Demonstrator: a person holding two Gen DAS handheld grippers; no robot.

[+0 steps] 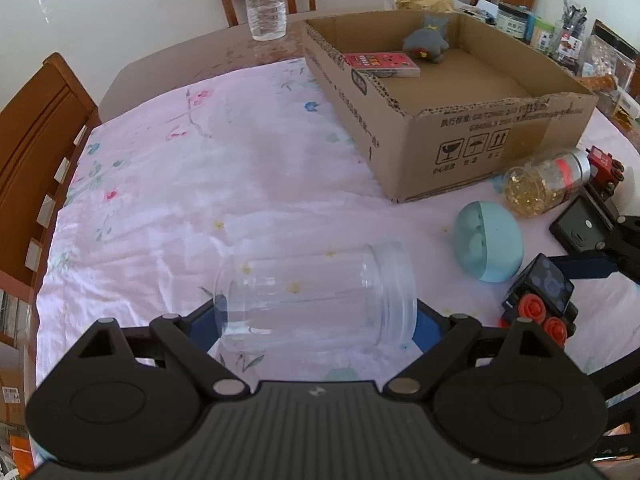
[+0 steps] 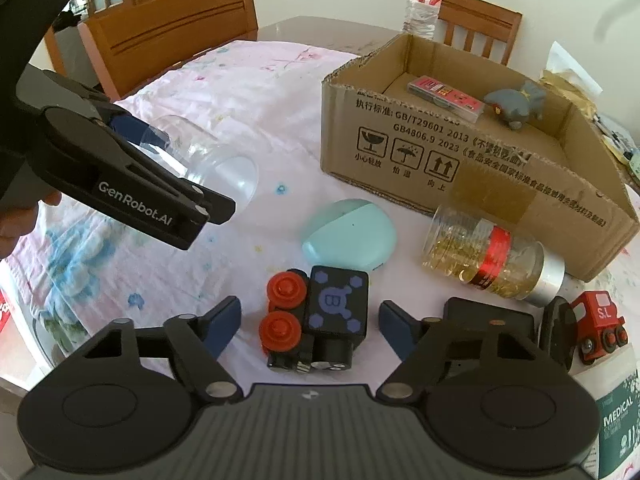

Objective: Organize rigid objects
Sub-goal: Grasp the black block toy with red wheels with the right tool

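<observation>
My left gripper (image 1: 316,324) is shut on a clear empty plastic jar (image 1: 312,296), held sideways with a finger at each end, above the cloth; the jar also shows in the right wrist view (image 2: 212,160). My right gripper (image 2: 310,322) is open, its fingers on either side of a black toy train engine (image 2: 316,320) with red wheels, which lies on the table. The engine also shows in the left wrist view (image 1: 540,300). An open cardboard box (image 1: 480,128) holds a red card pack (image 1: 382,64) and a grey plush toy (image 1: 426,40).
A mint egg-shaped case (image 2: 348,232), a jar of golden capsules (image 2: 492,256) lying on its side and a red toy wagon (image 2: 600,324) lie in front of the box. A water bottle (image 1: 266,4), wooden chairs (image 1: 36,152) and clutter (image 1: 580,48) ring the table.
</observation>
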